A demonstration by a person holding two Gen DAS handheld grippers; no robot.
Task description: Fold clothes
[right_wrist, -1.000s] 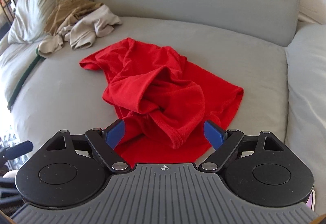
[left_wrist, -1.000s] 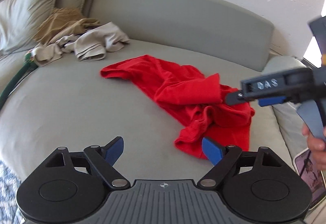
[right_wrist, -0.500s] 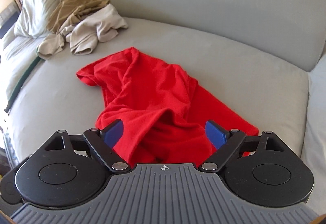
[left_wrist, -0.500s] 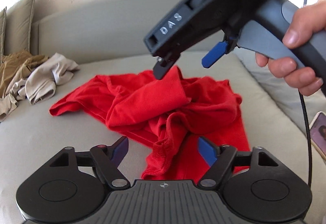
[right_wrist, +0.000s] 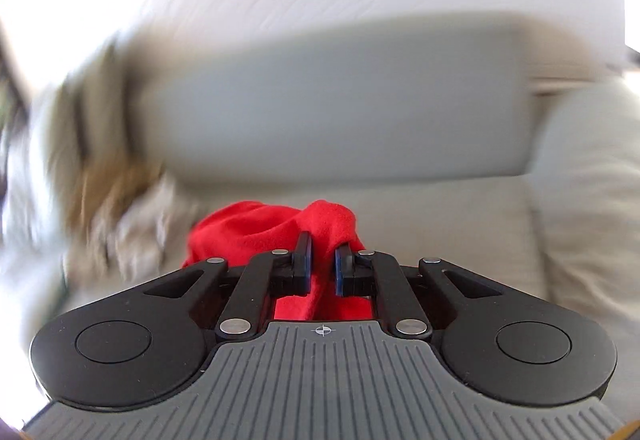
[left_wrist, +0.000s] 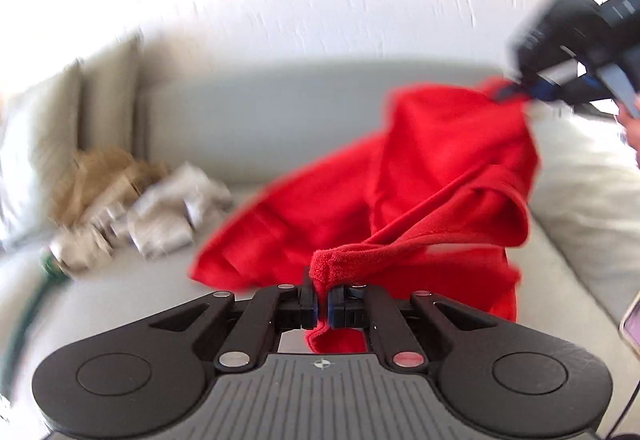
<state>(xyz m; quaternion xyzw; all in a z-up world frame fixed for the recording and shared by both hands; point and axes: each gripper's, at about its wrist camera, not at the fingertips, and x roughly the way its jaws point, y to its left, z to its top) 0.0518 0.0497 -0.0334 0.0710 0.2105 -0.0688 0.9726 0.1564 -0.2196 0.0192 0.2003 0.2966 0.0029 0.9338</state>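
Observation:
A red shirt (left_wrist: 432, 176) hangs lifted above the grey sofa seat (left_wrist: 140, 292), stretched between both grippers. My left gripper (left_wrist: 322, 304) is shut on a bunched hem of it at the bottom centre. My right gripper (left_wrist: 516, 92) shows at the upper right of the left wrist view, shut on another part of the shirt and holding it higher. In the right wrist view the right gripper (right_wrist: 322, 266) is closed on a fold of the red shirt (right_wrist: 256, 228). Both views are blurred by motion.
A heap of tan and beige clothes (left_wrist: 132, 200) lies at the left of the seat, also seen in the right wrist view (right_wrist: 120, 216). Grey backrest (left_wrist: 256, 120) behind, pale cushions at left (left_wrist: 36, 148) and right (left_wrist: 588, 200). A phone (left_wrist: 632, 324) lies at the right edge.
Both grippers have closed on the red shirt and lifted it off the seat. The right gripper has risen up and to the right, pulling the cloth taut.

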